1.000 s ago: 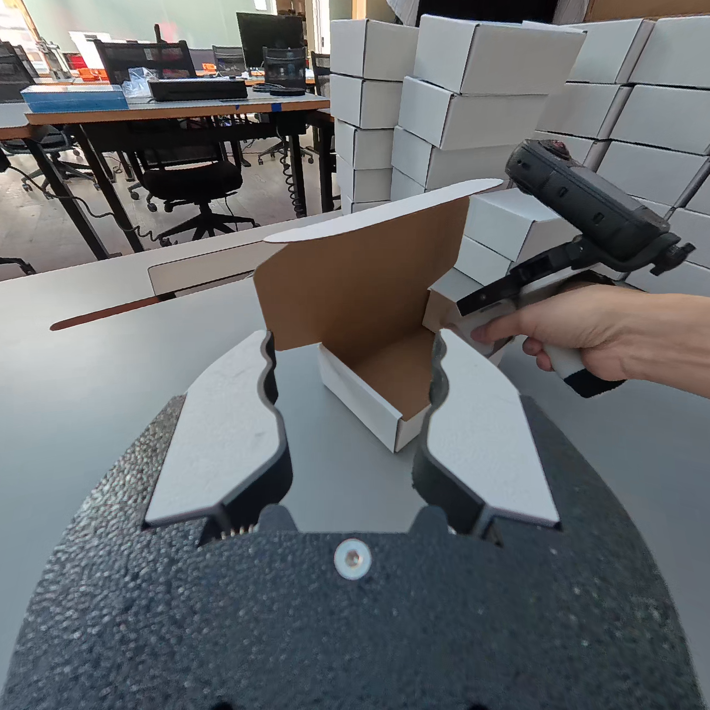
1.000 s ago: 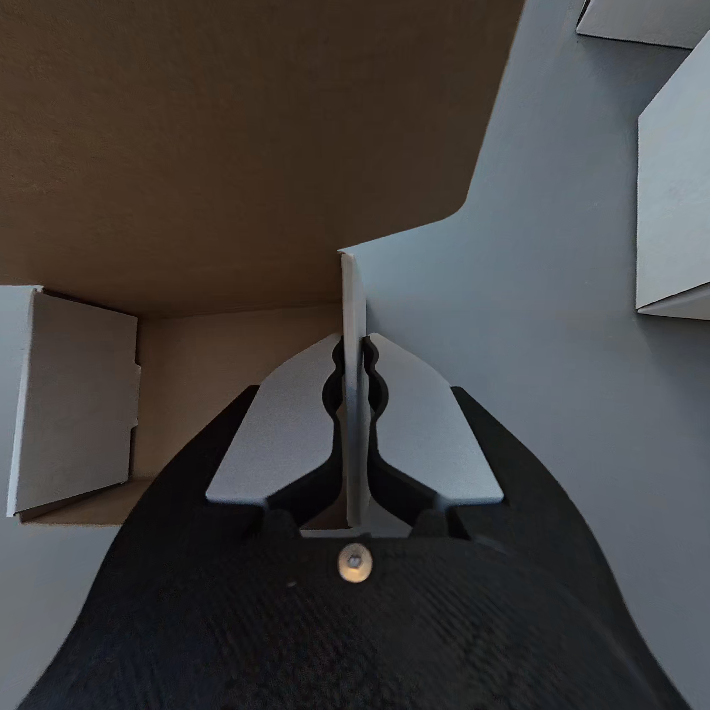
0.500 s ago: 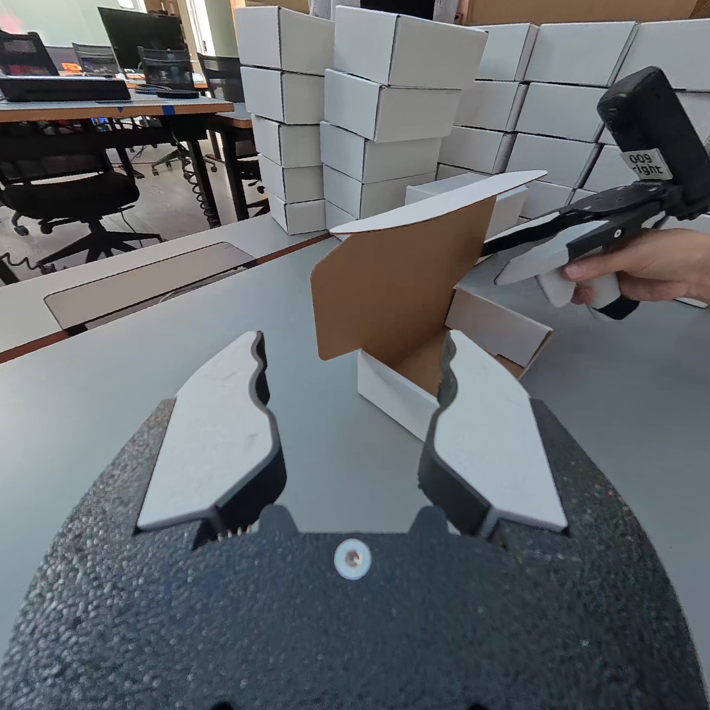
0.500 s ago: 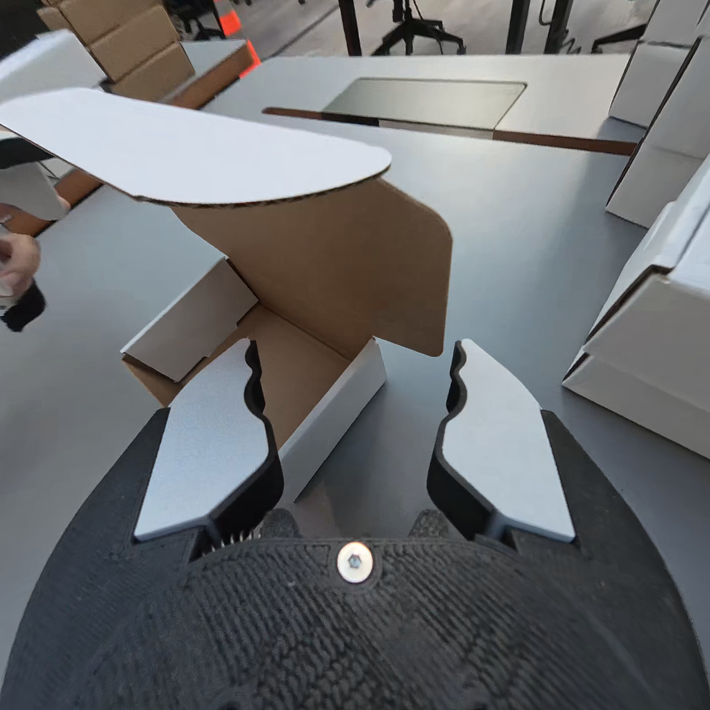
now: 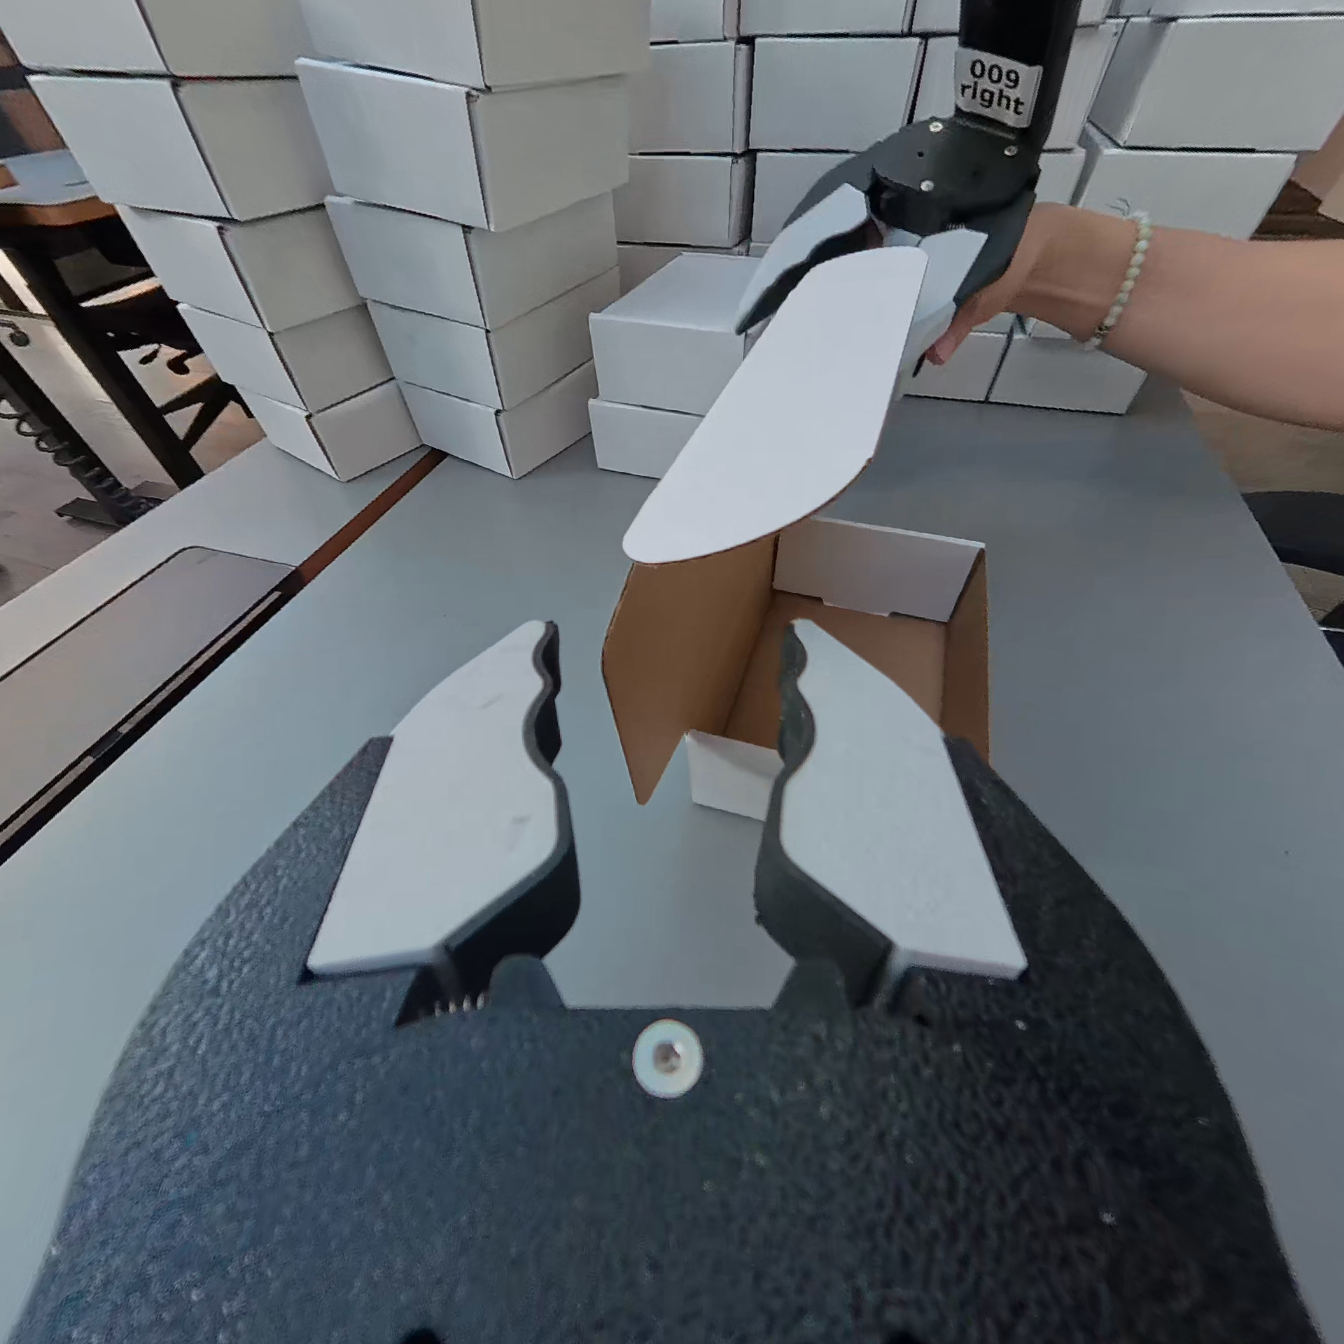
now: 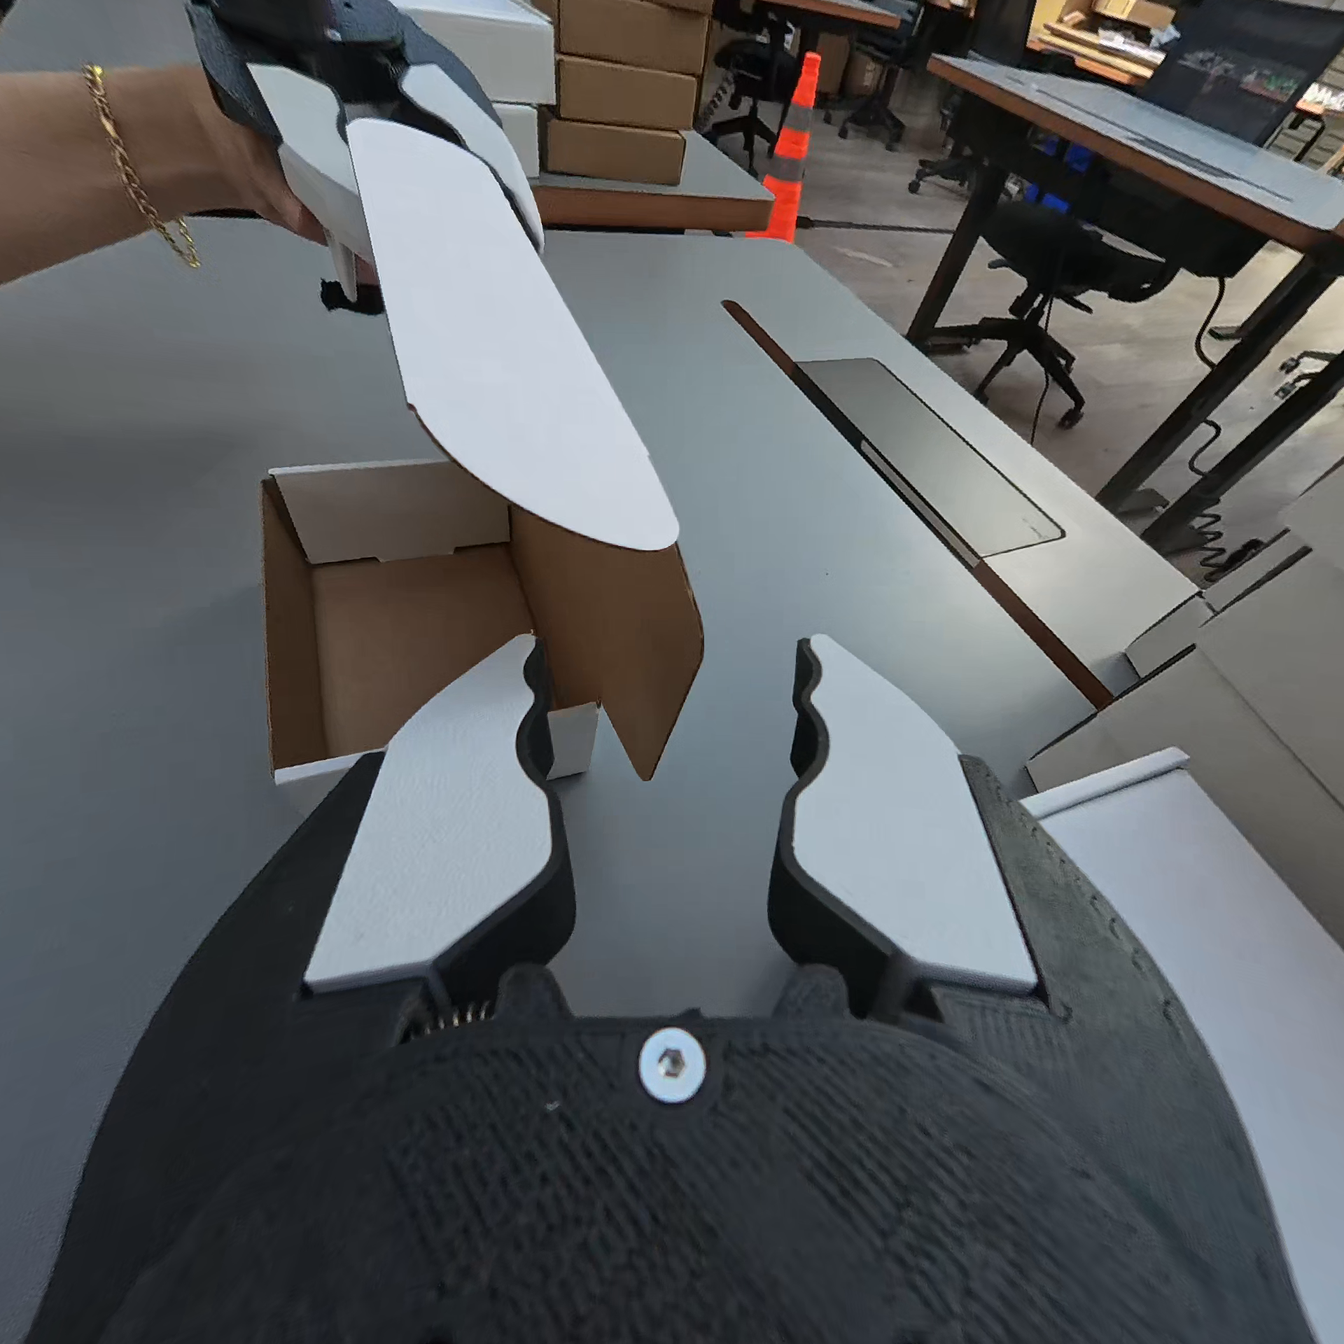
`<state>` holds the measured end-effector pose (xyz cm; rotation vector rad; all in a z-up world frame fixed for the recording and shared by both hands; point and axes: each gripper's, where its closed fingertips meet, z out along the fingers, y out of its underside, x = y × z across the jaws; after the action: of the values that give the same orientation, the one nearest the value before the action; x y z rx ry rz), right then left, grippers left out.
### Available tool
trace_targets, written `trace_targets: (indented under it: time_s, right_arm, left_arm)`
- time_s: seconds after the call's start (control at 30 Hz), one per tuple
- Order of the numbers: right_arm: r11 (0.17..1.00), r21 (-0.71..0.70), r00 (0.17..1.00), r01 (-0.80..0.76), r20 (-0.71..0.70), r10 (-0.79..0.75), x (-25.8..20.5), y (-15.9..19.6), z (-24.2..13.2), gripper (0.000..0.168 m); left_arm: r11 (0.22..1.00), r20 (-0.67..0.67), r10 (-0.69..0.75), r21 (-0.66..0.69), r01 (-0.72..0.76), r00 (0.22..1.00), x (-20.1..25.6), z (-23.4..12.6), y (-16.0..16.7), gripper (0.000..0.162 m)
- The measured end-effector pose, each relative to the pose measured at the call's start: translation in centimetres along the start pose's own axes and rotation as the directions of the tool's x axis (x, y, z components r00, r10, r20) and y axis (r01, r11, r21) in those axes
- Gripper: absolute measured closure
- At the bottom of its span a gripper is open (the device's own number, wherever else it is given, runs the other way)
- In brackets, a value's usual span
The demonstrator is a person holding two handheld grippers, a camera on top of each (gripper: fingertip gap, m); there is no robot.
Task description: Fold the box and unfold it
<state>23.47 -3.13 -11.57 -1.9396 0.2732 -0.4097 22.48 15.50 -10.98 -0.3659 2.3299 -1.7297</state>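
Box [image 5: 865,654] first word, then the tongs: the left gripper [image 5: 669,684] hangs just short of one short end of it, its two white fingers [image 5: 465,793] spread wide with nothing between them, the right-hand finger overlapping that end in the left wrist view. The right gripper [image 6: 665,680] faces it from the opposite short end, fingers [image 6: 902,822] likewise wide apart and gripping nothing. Each gripper shows far off in the other's view, partly behind the tip of the raised lid, held in a hand [image 5: 1018,284] with a bracelet on the wrist.

The box sits on the grey table [image 5: 364,654] between the two grippers, its long axis running from one gripper to the other. It is open, mouth upward: white outside, brown corrugated card inside, low walls, and a white tab folded in at the end wall. The lid stands up from one long side, brown face toward the cavity, and its white, round-ended front flap [image 5: 785,407] bends over at the top, slanting along the box's length.

Behind it, in the left wrist view, stacks of closed white boxes [image 5: 465,218] line the table's far side. The right wrist view shows brown cartons [image 6: 625,94], an orange cone [image 6: 793,145], desks and a black office chair [image 6: 1054,254] beyond.
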Motion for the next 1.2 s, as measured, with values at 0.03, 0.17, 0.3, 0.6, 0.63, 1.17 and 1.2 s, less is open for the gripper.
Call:
trace_targets:
  time_s: [0.03,0.17,0.3,0.6,0.63,1.17,1.2]
  right_arm:
    - [1.000,0.018,0.999,-0.007,0.035,0.007,0.0,-0.3,0.0,0.110]
    - [1.000,-0.008,0.989,-0.026,0.148,0.027,0.0,0.0,0.2,0.139]
    - [0.999,0.042,0.978,-0.002,0.207,-0.006,-0.4,-0.5,0.1,0.154]
    - [0.999,0.011,0.994,0.033,0.108,-0.034,1.2,-0.7,1.0,0.166]
    - [1.000,0.010,0.998,0.015,0.068,-0.016,1.6,-0.8,1.3,0.166]
    - [0.958,0.090,0.868,-0.274,-0.406,0.286,2.9,-2.2,6.1,0.167]
    - [0.951,0.110,0.847,-0.288,-0.435,0.307,3.0,-2.3,6.1,0.166]
  left_arm:
    - [1.000,-0.011,0.001,-0.023,-0.001,1.000,-0.2,0.2,0.3,0.107]
    - [1.000,-0.068,-0.006,-0.026,0.004,0.998,-0.6,0.5,0.5,0.123]
    - [0.999,-0.134,-0.014,-0.035,0.009,0.991,-0.6,0.9,0.7,0.140]
    - [0.997,-0.085,-0.014,-0.073,0.007,0.996,-1.7,0.8,0.9,0.160]
    - [0.997,-0.051,-0.019,-0.079,0.015,0.999,-1.9,0.8,0.9,0.160]
    - [0.921,0.755,-0.225,-0.041,0.387,0.616,-6.2,0.1,1.3,0.161]
    - [0.914,0.775,-0.236,-0.027,0.404,0.586,-6.3,0.2,1.3,0.161]
